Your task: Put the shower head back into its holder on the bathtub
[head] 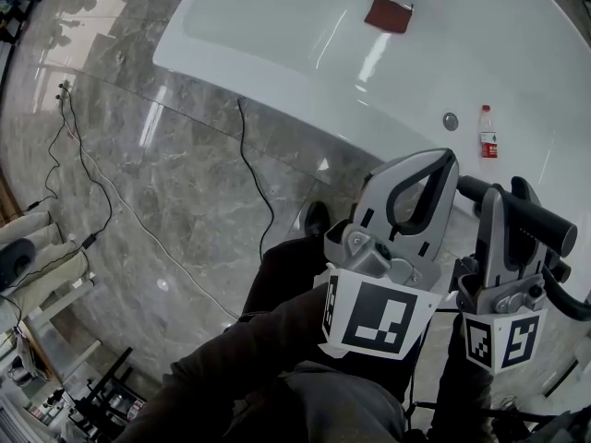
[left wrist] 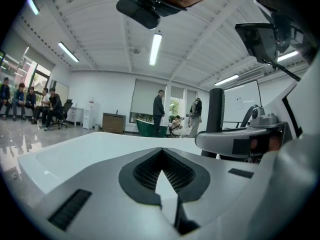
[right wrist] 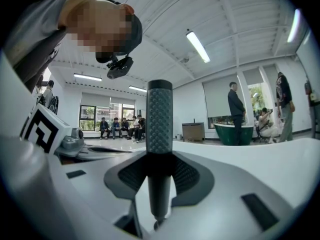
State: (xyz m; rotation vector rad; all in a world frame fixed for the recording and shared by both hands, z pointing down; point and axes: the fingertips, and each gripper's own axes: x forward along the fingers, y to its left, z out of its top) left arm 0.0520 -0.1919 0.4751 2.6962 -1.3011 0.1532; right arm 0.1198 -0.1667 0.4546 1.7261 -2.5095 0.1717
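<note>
The bathtub (head: 277, 26) fills the upper right of the head view, with the floor (head: 166, 183) to its left and in front. There a cable (head: 251, 169) runs from the tub's near wall and passes left of the person's shoe (head: 317, 218). In the tub a cloth (head: 388, 14) lies toward the far side, and nearer, a bottle (head: 487, 134) sits just right of a round fitting (head: 450, 120). In front of the tub the left gripper (head: 439, 169) and right gripper (head: 494, 199) sit side by side, apart, and the shower handle (head: 531, 218) lies crosswise between the right one's jaws, sticking out mostly to its right.
</note>
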